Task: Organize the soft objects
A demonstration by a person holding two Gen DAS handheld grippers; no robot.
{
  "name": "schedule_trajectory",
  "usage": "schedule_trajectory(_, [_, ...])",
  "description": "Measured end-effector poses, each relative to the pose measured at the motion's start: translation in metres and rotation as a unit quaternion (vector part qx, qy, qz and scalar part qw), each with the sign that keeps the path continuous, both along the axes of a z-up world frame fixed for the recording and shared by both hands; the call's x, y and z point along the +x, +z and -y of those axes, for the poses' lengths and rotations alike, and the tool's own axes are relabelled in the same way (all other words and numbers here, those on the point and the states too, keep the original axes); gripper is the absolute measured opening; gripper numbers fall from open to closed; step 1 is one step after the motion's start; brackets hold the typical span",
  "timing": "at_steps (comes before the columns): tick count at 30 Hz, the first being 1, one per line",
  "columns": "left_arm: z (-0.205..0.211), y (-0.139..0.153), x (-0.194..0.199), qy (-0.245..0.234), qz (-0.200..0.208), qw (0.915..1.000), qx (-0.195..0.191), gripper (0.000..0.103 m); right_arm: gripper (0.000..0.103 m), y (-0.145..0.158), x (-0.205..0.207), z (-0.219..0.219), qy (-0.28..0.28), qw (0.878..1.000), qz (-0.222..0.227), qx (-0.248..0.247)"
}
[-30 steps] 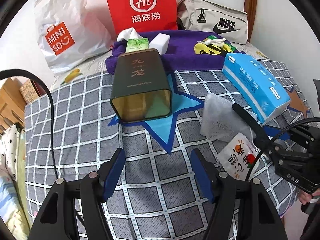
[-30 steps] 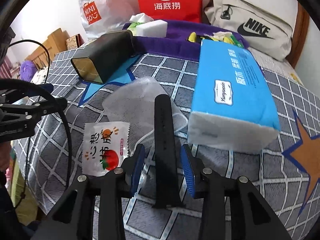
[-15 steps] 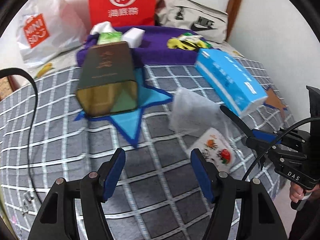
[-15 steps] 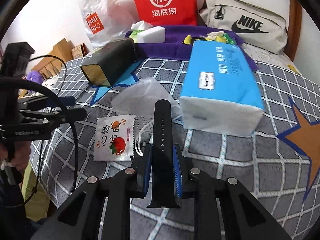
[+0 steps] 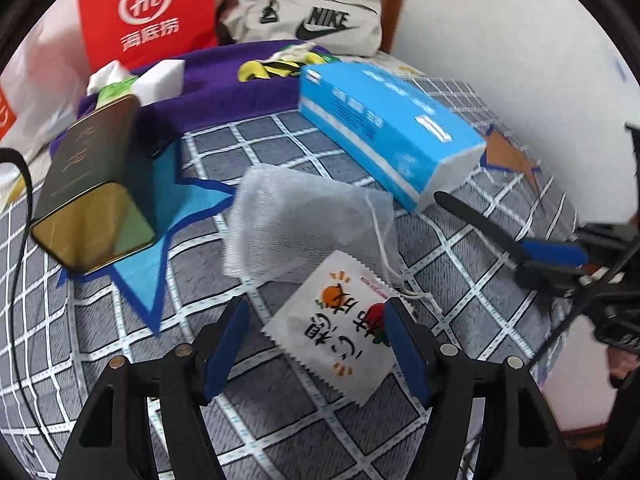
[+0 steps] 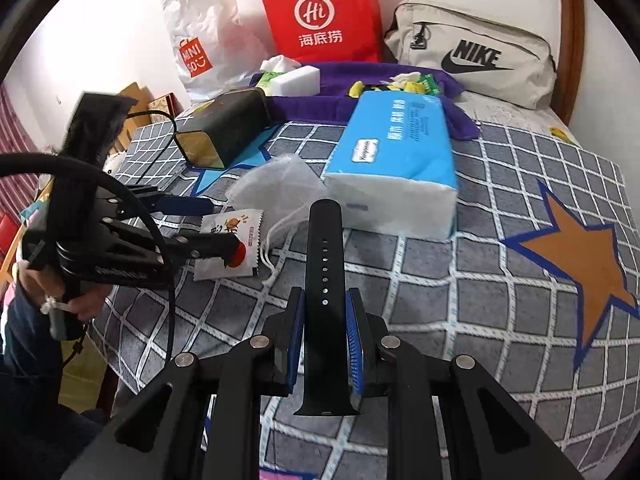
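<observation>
Left gripper point(image 5: 316, 342) spread over snack packet point(image 5: 336, 336); lower squarely, pinch mid-packet, avoid mesh bag point(image 5: 304, 224) string. Right gripper point(image 6: 325, 334) pinching black strap point(image 6: 325, 280).

A bedroom in a home is shown: a bed point(image 6: 520, 184) covered by a grey checked quilt with star patches is seen, backed by a brown wooden headboard point(image 6: 570, 40). Beyond the hand-held gripper, a red paper shopping bag point(image 6: 320, 12), a white plastic shop bag point(image 6: 204, 36) and a beige fabric waist bag point(image 6: 472, 52) are propped against the white wall.
</observation>
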State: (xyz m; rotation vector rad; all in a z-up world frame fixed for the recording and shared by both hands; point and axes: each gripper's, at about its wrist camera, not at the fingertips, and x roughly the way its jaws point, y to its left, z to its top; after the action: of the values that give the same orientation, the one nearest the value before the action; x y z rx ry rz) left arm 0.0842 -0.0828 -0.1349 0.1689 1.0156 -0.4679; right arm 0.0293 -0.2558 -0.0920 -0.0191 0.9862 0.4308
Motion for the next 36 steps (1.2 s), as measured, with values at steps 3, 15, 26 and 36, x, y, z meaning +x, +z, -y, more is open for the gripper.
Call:
schedule_trajectory(3, [0.010,-0.002,-0.006,-0.019,0.017,0.9994,0.022,0.074,0.020,0.002,-0.006,0.006,-0.003,1.000,0.001,0.002])
schedule_trajectory(15, [0.007,-0.001,-0.013,-0.024,0.034,0.9988,0.024,0.054,0.020,0.038,-0.008,0.019,0.002,0.998,0.048,0.032])
schedule_trajectory(26, [-0.007,0.002,-0.009,-0.017,0.027,0.9994,0.009,0.011,0.020,0.071,0.053,0.010,-0.004,0.995,0.094,0.035])
schedule_trajectory(36, [-0.016,0.004,-0.010,-0.011,0.025,0.9994,0.020,0.007,0.020,0.072,0.106,-0.003,0.003,0.994,0.099,0.044])
